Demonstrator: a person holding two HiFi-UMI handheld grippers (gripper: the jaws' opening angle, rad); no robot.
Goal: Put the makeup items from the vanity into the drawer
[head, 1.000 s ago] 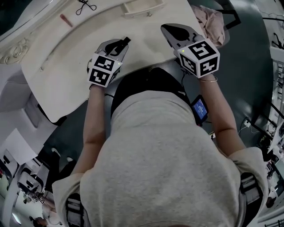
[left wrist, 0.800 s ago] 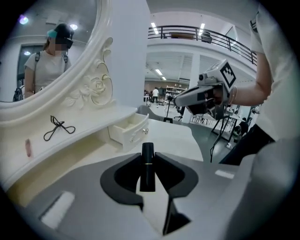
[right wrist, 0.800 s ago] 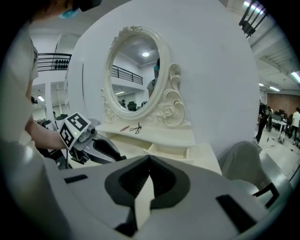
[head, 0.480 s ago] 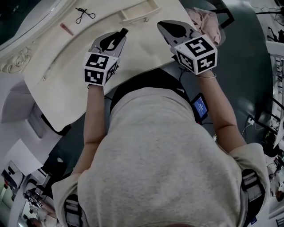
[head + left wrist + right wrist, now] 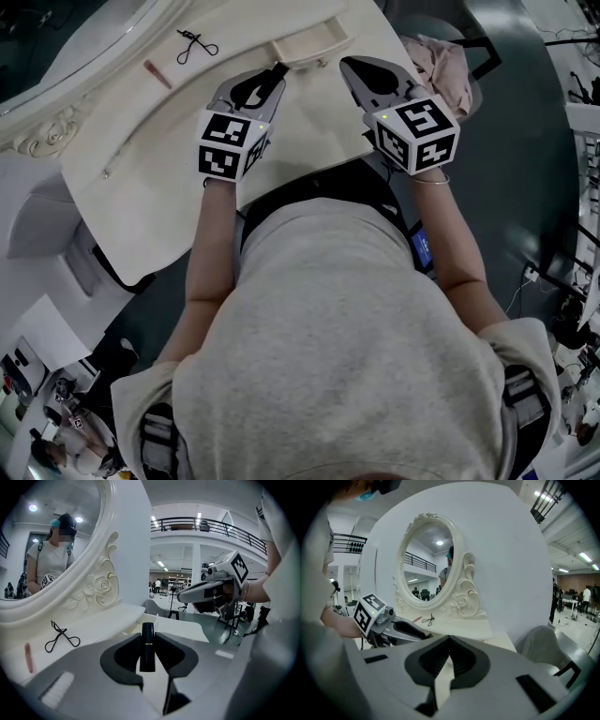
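The left gripper (image 5: pixel 275 77) is pinching a black lipstick (image 5: pixel 147 648) in its fingers, just short of the front edge of the open drawer (image 5: pixel 309 47). The right gripper (image 5: pixel 449 641) is sitting beside that drawer with its fingers closed and empty. An eyelash curler (image 5: pixel 195 42) is lying on the bench (image 5: pixel 169 178) left of it.

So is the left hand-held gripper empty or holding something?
Holding something: the left hand-held gripper has its jaws pinched on a black lipstick tube, plainly seen in its own view.

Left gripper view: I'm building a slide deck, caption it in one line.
Left gripper holds a black lipstick over the cream vanity; an eyelash curler lies beside the mirror.
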